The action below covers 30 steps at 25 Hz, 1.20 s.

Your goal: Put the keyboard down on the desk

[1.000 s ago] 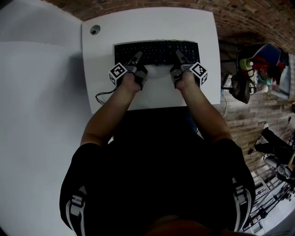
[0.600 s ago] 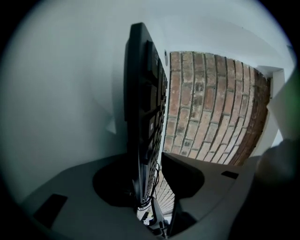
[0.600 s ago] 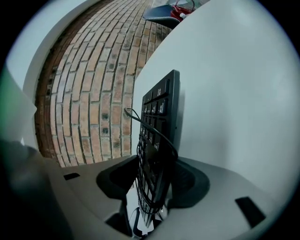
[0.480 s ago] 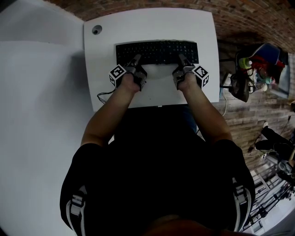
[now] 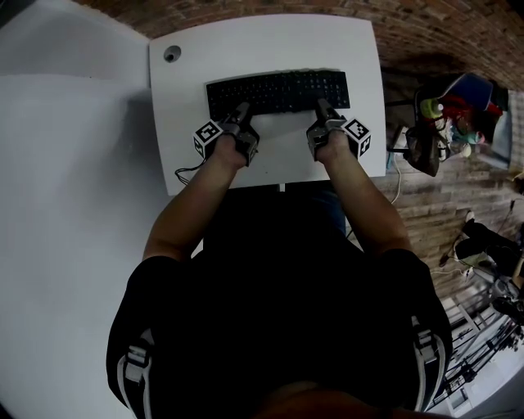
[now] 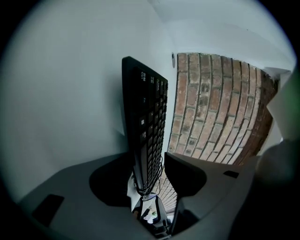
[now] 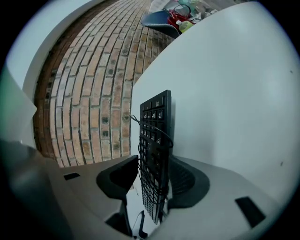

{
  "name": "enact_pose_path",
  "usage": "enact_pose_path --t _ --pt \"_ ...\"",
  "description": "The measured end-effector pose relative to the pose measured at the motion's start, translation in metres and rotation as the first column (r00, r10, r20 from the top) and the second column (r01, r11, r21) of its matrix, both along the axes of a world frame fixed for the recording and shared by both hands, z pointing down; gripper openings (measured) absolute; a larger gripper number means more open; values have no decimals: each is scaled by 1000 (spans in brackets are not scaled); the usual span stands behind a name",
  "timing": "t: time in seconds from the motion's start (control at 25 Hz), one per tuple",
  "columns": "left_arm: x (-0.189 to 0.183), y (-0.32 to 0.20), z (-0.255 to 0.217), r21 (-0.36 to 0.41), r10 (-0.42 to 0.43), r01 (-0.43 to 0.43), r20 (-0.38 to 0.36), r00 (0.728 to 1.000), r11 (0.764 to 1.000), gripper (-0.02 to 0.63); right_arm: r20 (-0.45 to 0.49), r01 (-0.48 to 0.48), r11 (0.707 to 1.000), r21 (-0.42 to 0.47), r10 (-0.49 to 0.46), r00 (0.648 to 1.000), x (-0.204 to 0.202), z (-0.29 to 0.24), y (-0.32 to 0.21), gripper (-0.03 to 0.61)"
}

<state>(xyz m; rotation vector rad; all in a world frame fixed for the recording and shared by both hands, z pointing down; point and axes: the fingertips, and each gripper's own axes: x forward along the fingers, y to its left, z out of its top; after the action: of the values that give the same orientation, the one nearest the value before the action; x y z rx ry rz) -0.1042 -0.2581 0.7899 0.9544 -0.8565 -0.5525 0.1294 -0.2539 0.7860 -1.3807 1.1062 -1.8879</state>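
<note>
Keyboard [image 5: 278, 90], black, lies across the far half of the white desk [image 5: 270, 37], its long side running left to right, with the right end a touch farther from the person than the left. Both grippers meet it along its near edge, one towards each end.

Left gripper [image 5: 241, 109] has its jaws apart and opening. In the left gripper view the keyboard edge stands between them; the desk-side jaw sits close against the keyboard's underside, while the key-side jaw stands clear of the keys, with brick floor [image 5: 426, 24] showing through the gap.

Right gripper [image 5: 322, 106] also straddles the near edge. In the right gripper view its desk-side jaw is tucked behind the keyboard and its key-side jaw stands just off the keys, only a thin gap between them, so it does not seem to clamp.

A thin cable [image 5: 184, 170] hangs over the desk's left edge, and the right gripper view shows a strand looped over the keys. A round grommet [image 5: 171, 54] sits in the desk's far left corner
</note>
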Motion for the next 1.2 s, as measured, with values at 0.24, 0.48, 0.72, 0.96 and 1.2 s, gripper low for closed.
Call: enact_pose_path --t 0.24,0.48,0.72,0.96,1.2 --pt "-8 7 -10 -35 -16 15 -10 1000 999 217 12 -15 1000 -11 16 1000 -2 -15 5 204" --pt "-11 11 -25 -31 -2 2 5 1000 1000 221 -25 -2 1000 22 3 1000 -4 -37 0 204" --pt "-21 3 -72 67 23 -27 70 997 997 221 -67 30 997 74 -25 997 -9 -77 -4 204" --pt "-42 0 -120 215 68 -125 252 965 969 200 -179 161 967 199 -126 976 -30 -127 -8 196" --pt "-48 -7 -175 351 65 -241 447 892 905 172 -369 350 887 300 -231 900 -46 -180 -7 174"
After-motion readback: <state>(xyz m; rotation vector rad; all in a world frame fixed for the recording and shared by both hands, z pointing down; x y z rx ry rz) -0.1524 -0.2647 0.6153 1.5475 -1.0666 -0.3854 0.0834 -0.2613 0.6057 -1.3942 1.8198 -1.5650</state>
